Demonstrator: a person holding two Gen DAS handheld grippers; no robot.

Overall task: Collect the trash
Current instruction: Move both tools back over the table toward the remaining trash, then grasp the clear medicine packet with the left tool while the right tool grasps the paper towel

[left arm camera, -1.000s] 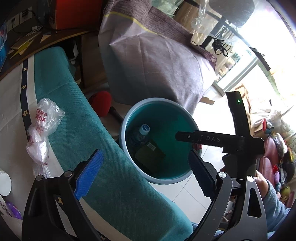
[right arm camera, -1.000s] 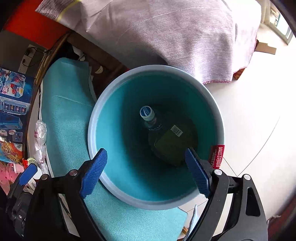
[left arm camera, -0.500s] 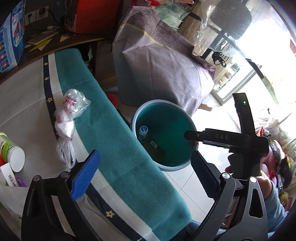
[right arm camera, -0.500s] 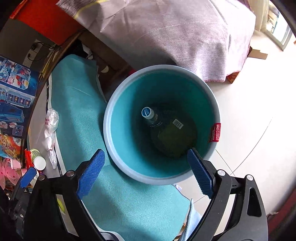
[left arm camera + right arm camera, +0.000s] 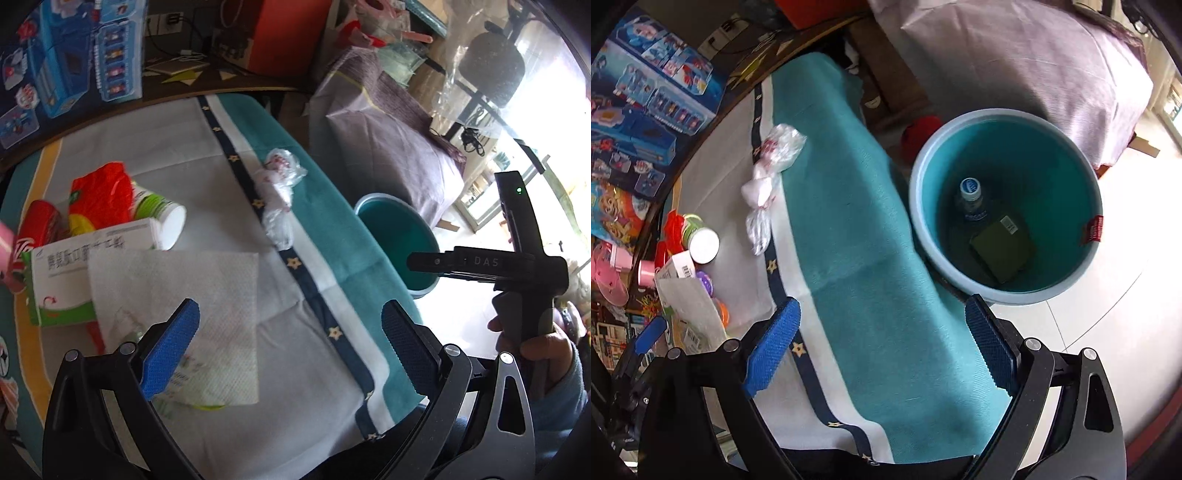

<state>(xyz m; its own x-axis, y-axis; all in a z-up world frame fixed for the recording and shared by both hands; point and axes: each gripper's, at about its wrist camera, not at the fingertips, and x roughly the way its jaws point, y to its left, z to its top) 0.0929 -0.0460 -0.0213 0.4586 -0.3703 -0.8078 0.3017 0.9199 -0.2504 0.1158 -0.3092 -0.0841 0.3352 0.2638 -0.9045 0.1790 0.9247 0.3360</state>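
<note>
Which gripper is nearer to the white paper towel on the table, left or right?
Left. The left gripper hovers right above the paper towel, jaws open. The right gripper hangs over the table's teal edge, beside the bin.

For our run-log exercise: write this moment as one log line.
left tool: open, empty | right tool: open, empty | bin: bottle, box

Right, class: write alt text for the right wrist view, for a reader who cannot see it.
The open, empty right gripper looks down on a teal bin standing on the floor beside a cloth-covered table. In the bin lie a plastic bottle and a dark green packet. A crumpled clear plastic bag and other litter lie on the table.
</note>
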